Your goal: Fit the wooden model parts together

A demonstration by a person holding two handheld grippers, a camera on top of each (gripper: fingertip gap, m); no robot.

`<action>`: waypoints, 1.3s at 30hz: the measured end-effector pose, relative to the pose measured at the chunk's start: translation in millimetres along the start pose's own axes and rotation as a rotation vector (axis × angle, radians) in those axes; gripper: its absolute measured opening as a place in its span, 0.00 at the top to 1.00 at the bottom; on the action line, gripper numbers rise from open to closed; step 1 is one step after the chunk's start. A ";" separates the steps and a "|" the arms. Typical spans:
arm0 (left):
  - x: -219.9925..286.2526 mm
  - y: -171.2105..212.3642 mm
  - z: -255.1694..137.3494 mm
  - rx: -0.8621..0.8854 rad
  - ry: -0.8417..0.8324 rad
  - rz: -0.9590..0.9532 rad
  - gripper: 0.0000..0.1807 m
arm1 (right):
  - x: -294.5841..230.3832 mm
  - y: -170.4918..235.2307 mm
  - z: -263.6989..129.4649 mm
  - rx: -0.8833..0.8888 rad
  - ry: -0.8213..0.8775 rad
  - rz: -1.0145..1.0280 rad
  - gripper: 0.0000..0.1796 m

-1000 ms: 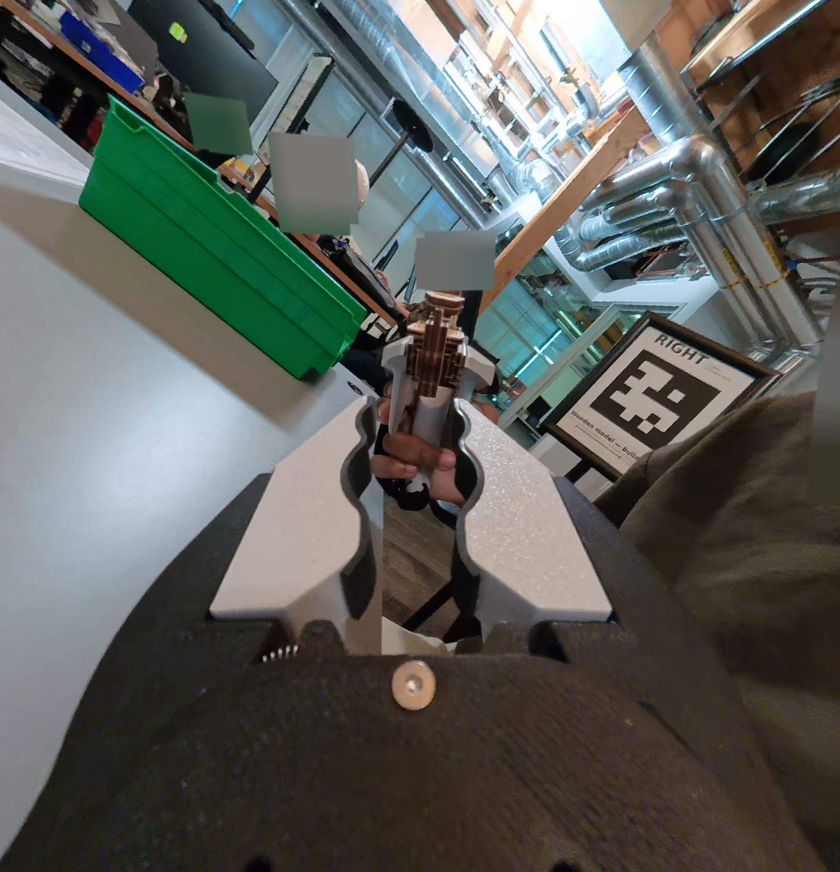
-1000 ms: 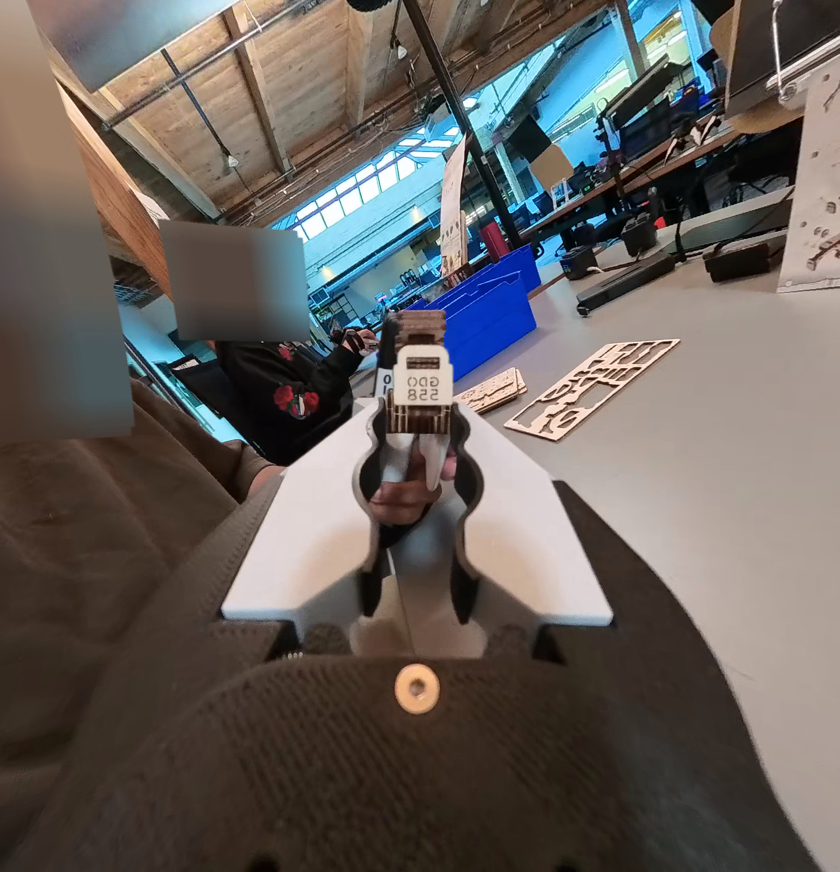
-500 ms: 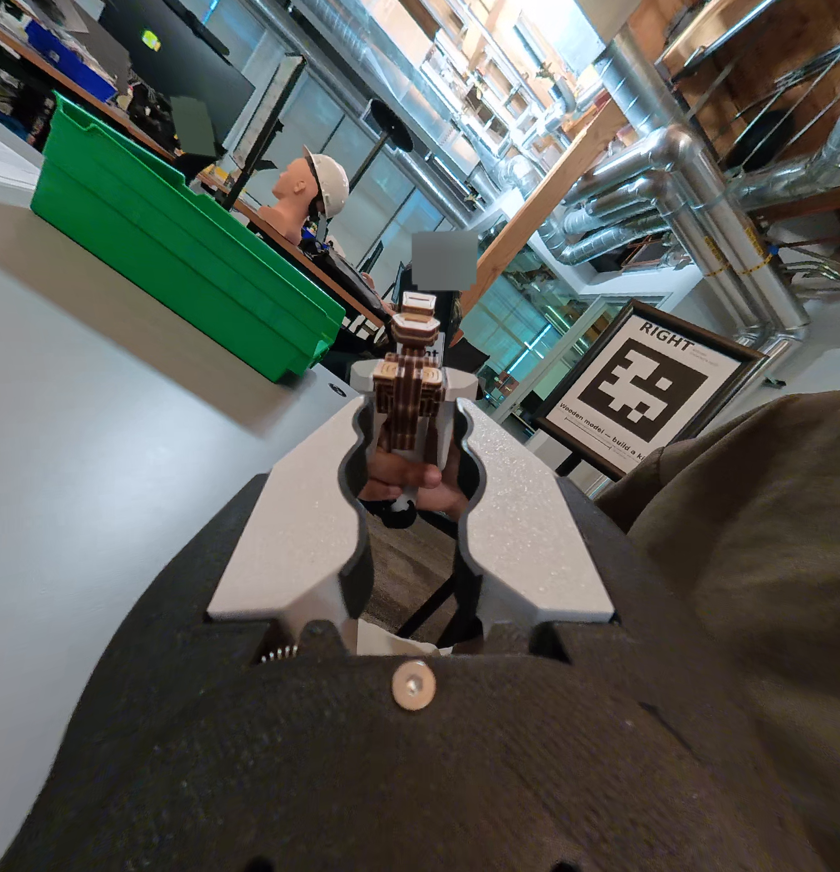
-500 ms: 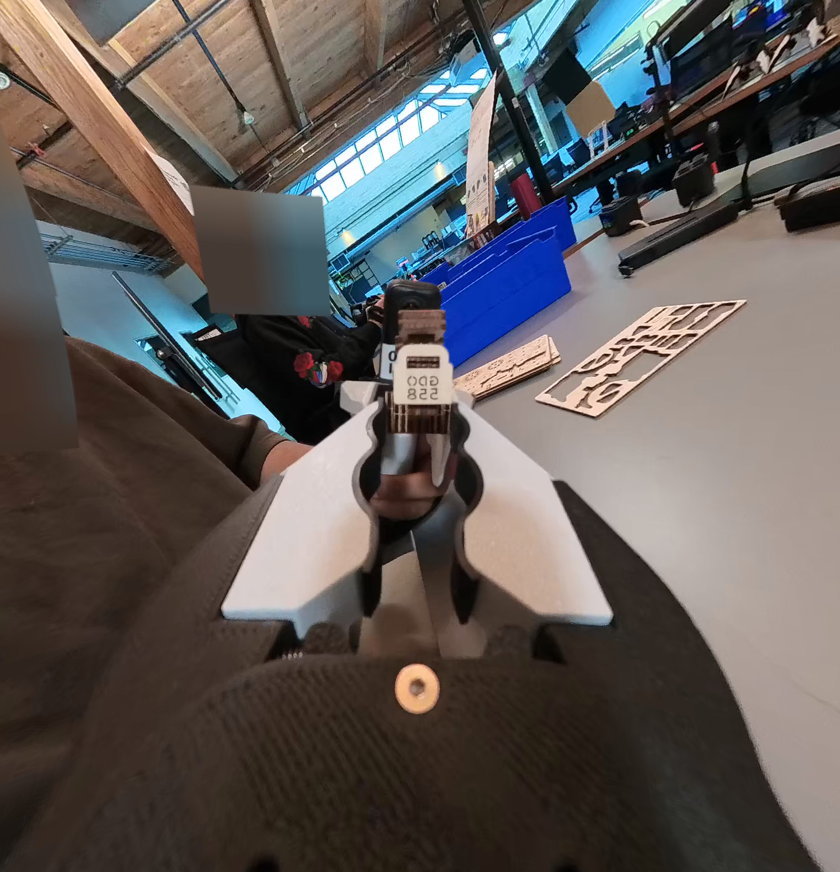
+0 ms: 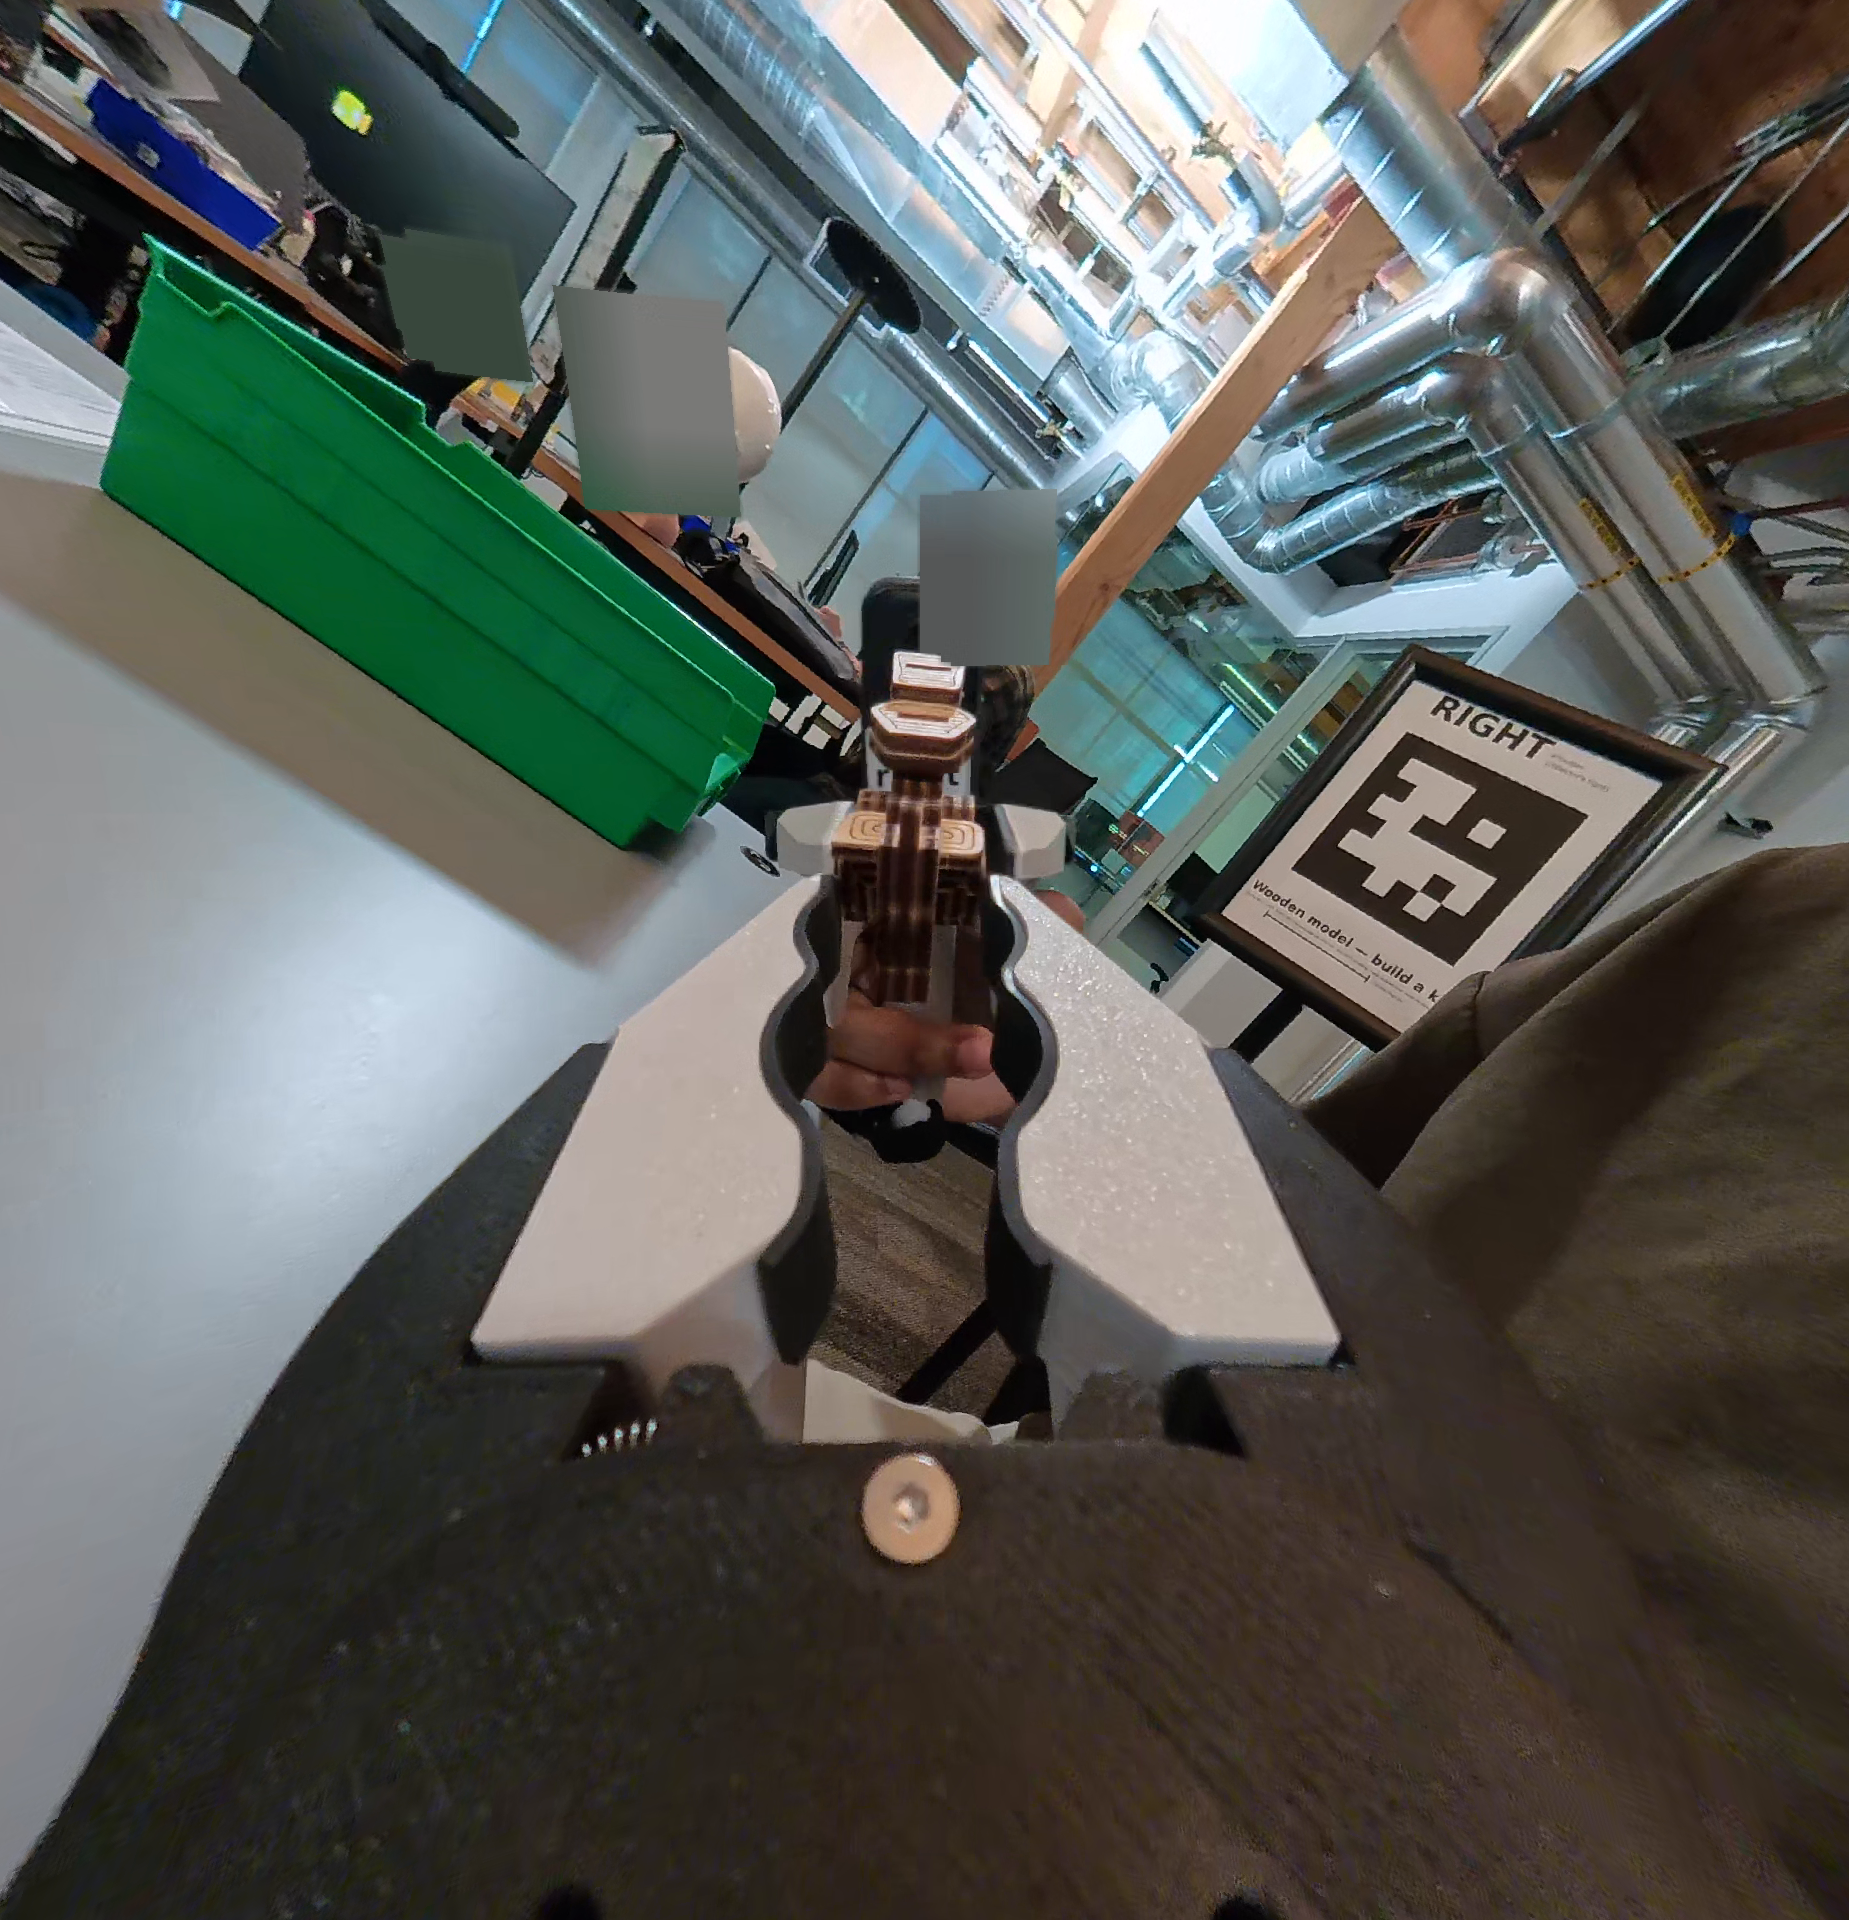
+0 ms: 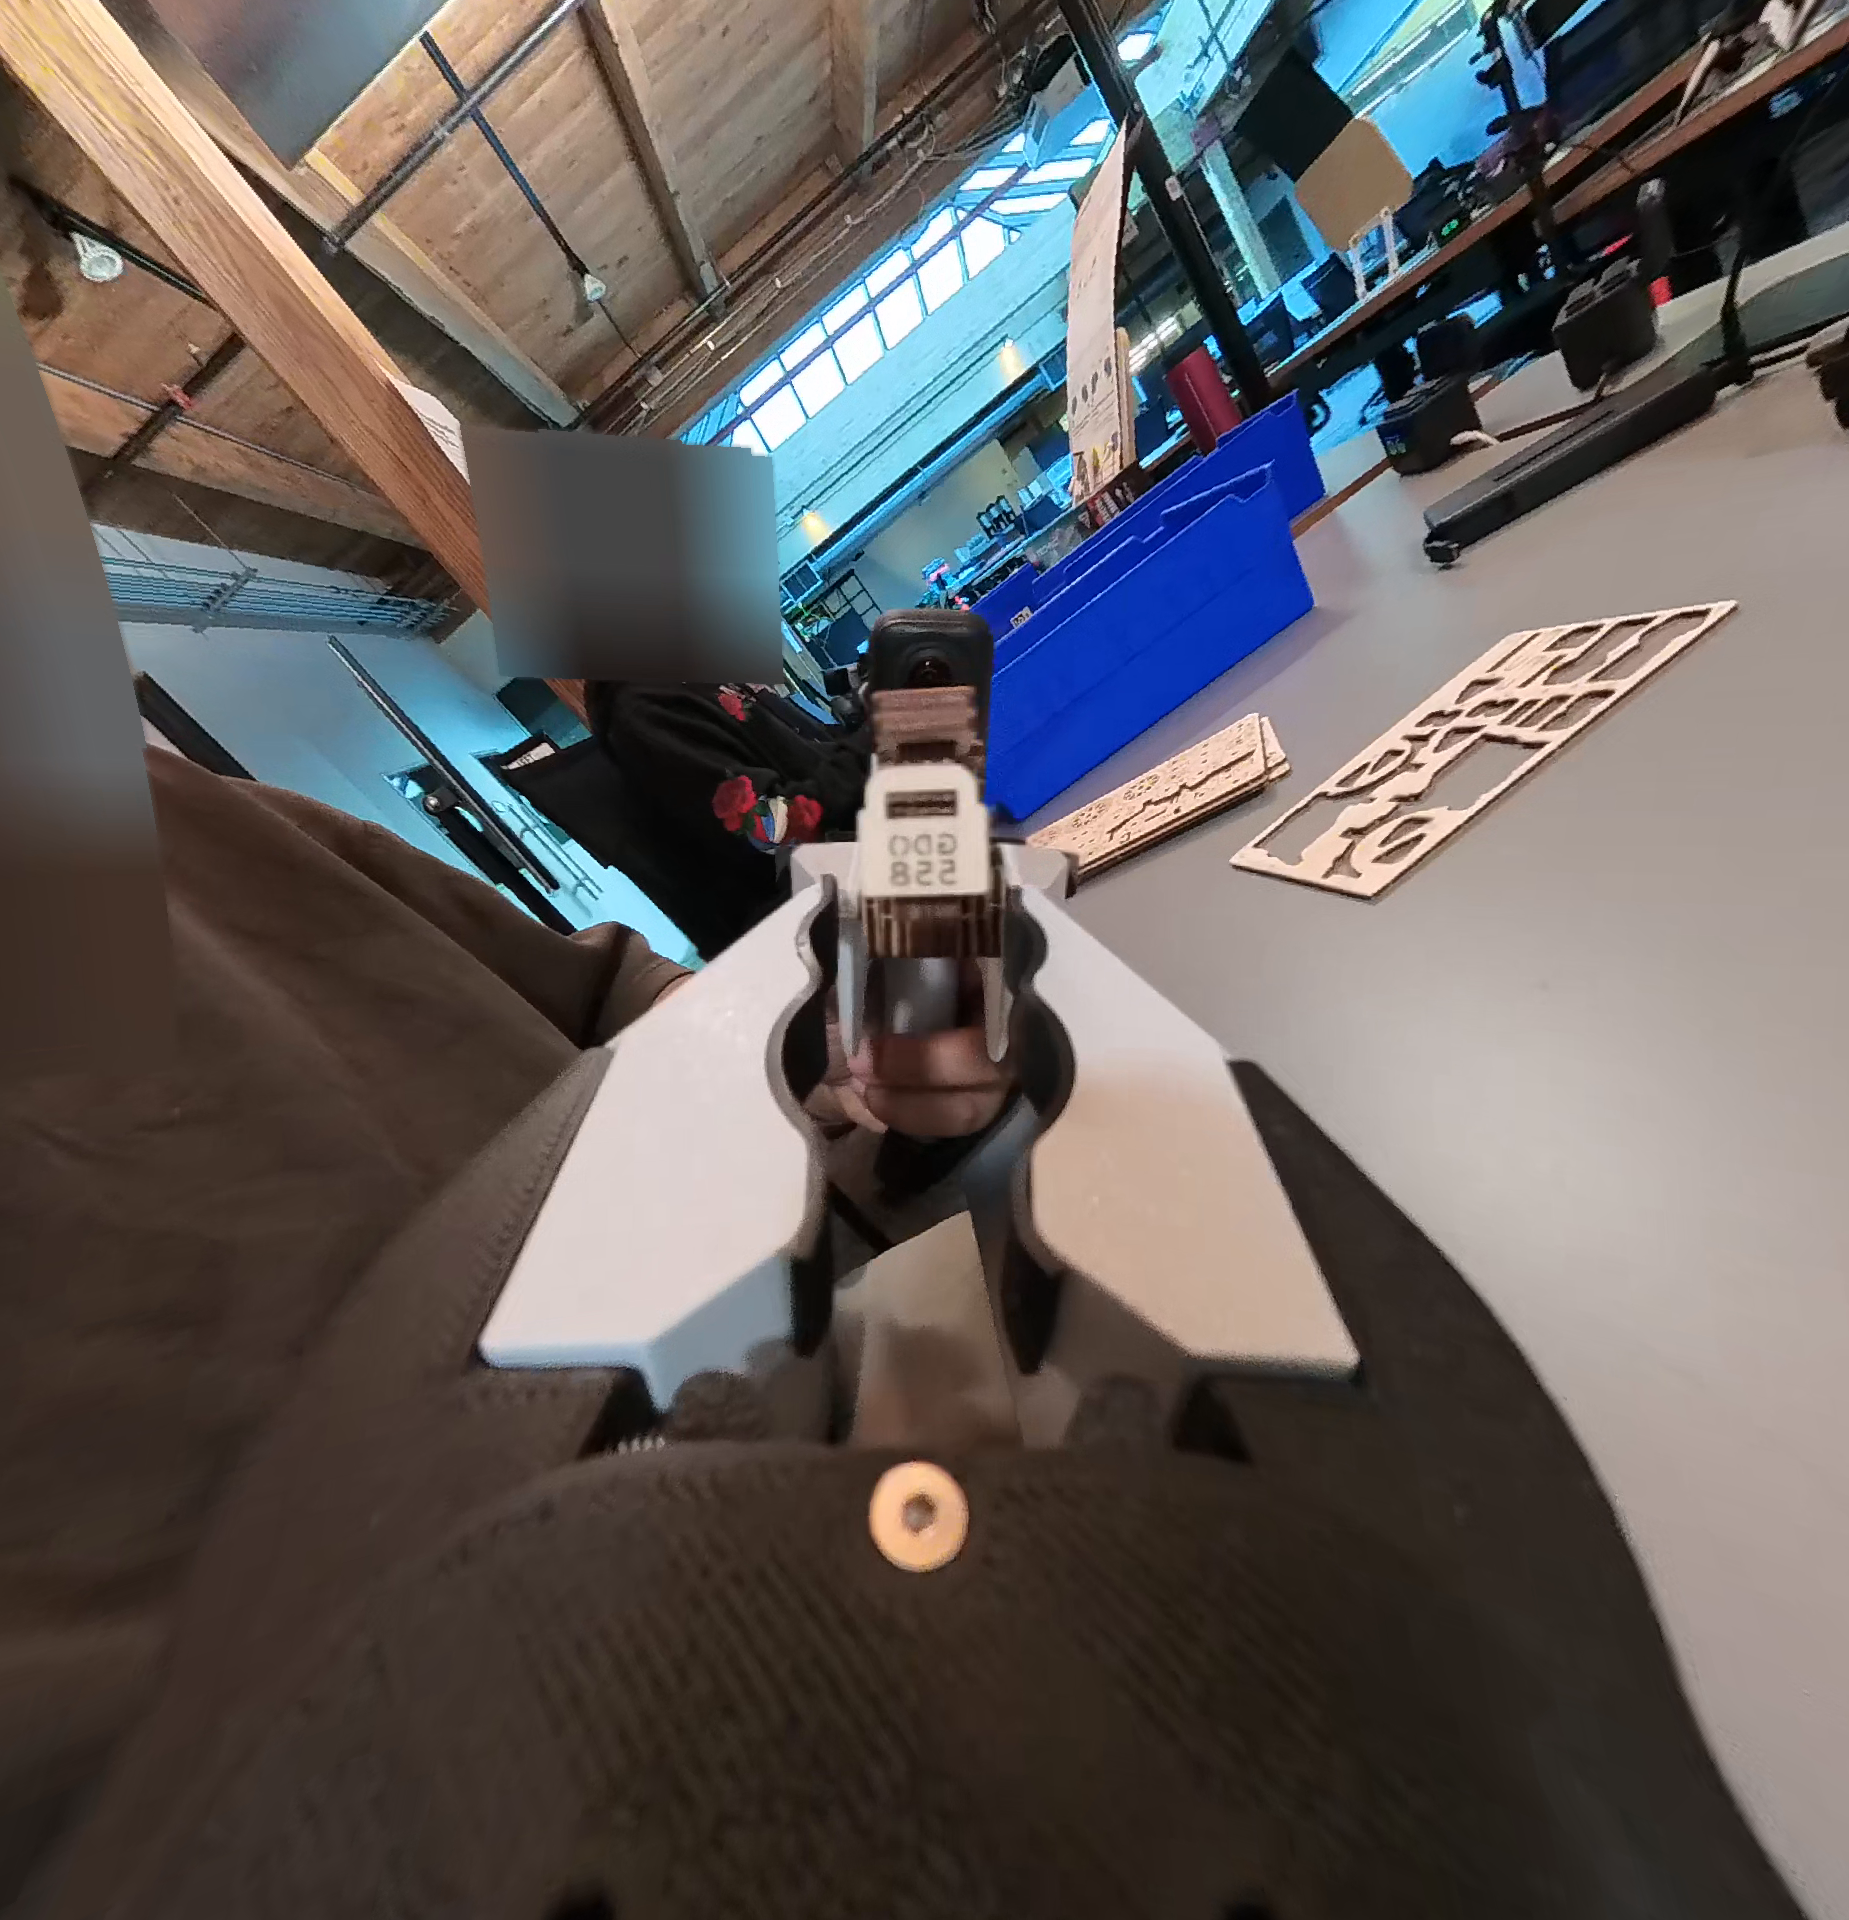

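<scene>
Both grippers are held up off the table, tip to tip, with the layered brown plywood model (image 5: 907,883) between them.

Left gripper (image 5: 907,914): grey fingers (image 5: 691,1122) close together, tips pinching the model's lower stack. From this side it reads as a bundle of thin laser-cut plies on edge, dark burnt edges against pale faces, with a wider block carrying engraved concentric squares. A narrow neck rises above it to two small stacked hexagon-like caps. Just behind it is the holder's bare hand (image 5: 899,1055).

Right gripper (image 6: 925,904): fingers likewise drawn in, clamped on the other end of the same model (image 6: 930,920). Here a comb-like row of ply edges shows, with a small white tag (image 6: 925,836) on the front and more stacked plies above. Behind sit the other gripper's grey tips and black camera head (image 6: 930,655). Whether the pieces are fully seated I can't tell.

Further off, left wrist view: grey tabletop (image 5: 224,987), long green plastic bin (image 5: 411,582), framed black-and-white marker sign (image 5: 1439,842), silver ceiling ducts.

Right wrist view: stack of uncut plywood sheets (image 6: 1169,790), one emptied plywood offcut sheet (image 6: 1481,743), blue plastic bins (image 6: 1148,623) beyond, a seated person in black.
</scene>
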State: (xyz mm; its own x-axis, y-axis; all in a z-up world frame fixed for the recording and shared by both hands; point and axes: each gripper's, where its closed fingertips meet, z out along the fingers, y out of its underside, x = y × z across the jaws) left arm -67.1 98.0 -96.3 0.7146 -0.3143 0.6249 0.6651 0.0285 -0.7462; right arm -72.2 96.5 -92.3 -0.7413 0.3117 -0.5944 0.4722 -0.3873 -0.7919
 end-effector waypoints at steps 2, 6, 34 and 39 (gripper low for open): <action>1.7 1.0 1.2 -0.007 0.005 0.005 0.87 | -0.2 -0.4 -1.6 -0.003 -0.011 0.018 0.86; 1.9 1.3 1.2 -0.012 0.006 0.006 0.87 | -0.1 0.7 -2.1 -0.021 -0.004 0.006 0.86; -3.0 -5.1 -2.9 0.032 -0.025 -0.009 0.96 | 3.3 -13.2 -8.9 0.058 0.037 -0.045 0.86; -3.6 -7.6 -4.1 0.043 -0.018 -0.031 0.96 | 4.3 -8.8 -6.9 0.036 0.039 -0.047 0.86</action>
State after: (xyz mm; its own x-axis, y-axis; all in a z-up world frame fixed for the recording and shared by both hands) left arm -75.6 95.0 -93.8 0.6974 -0.2986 0.6516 0.6951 0.0600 -0.7164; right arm -76.2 107.2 -88.9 -0.7427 0.3636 -0.5623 0.4193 -0.4022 -0.8139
